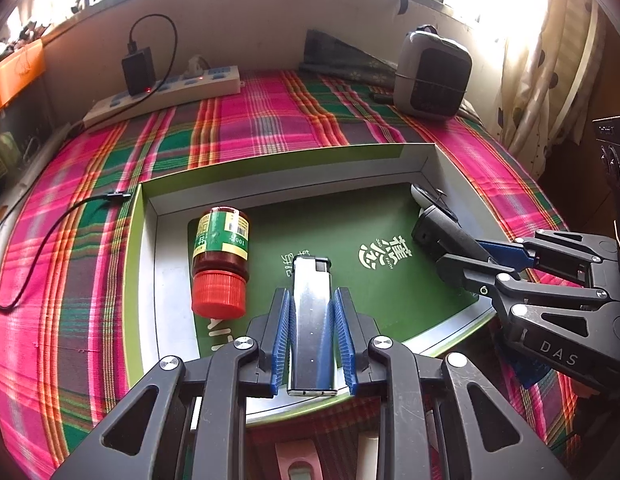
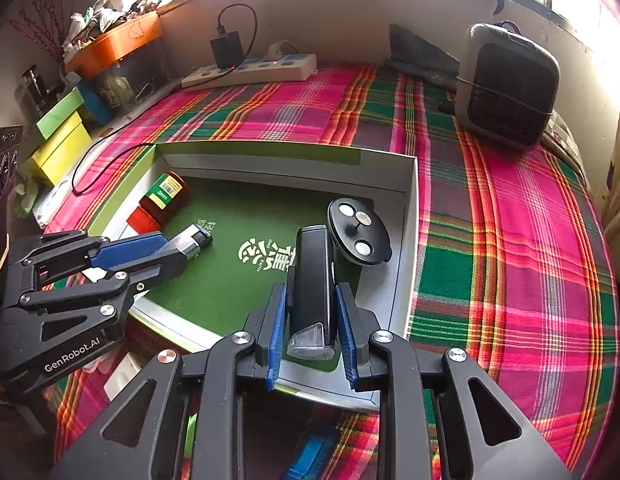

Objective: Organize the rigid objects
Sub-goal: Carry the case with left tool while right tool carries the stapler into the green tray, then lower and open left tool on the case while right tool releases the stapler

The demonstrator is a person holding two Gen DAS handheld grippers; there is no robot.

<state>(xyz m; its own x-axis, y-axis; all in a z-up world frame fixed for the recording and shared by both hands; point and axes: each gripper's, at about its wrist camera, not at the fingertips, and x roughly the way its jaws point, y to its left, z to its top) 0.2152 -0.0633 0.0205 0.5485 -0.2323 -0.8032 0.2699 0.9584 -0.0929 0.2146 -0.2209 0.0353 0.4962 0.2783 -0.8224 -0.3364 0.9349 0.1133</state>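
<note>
- Left hand-held gripper (image 1: 312, 320) tilts down over the box (image 1: 290, 156), clamped on a silver lighter (image 1: 312, 312).
- Right hand-held gripper (image 2: 312, 320) tilts likewise, clamped on a black device, possibly a shaver (image 2: 314, 276).

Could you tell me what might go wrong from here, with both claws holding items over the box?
1. The left claw grips a smooth silver lighter; it could slip out on release and knock the red-capped bottle lying beside it.
2. The right claw holds a black device close to the round black disc; lowering it could land on the disc.
3. Both claws share the box and might collide.
</note>
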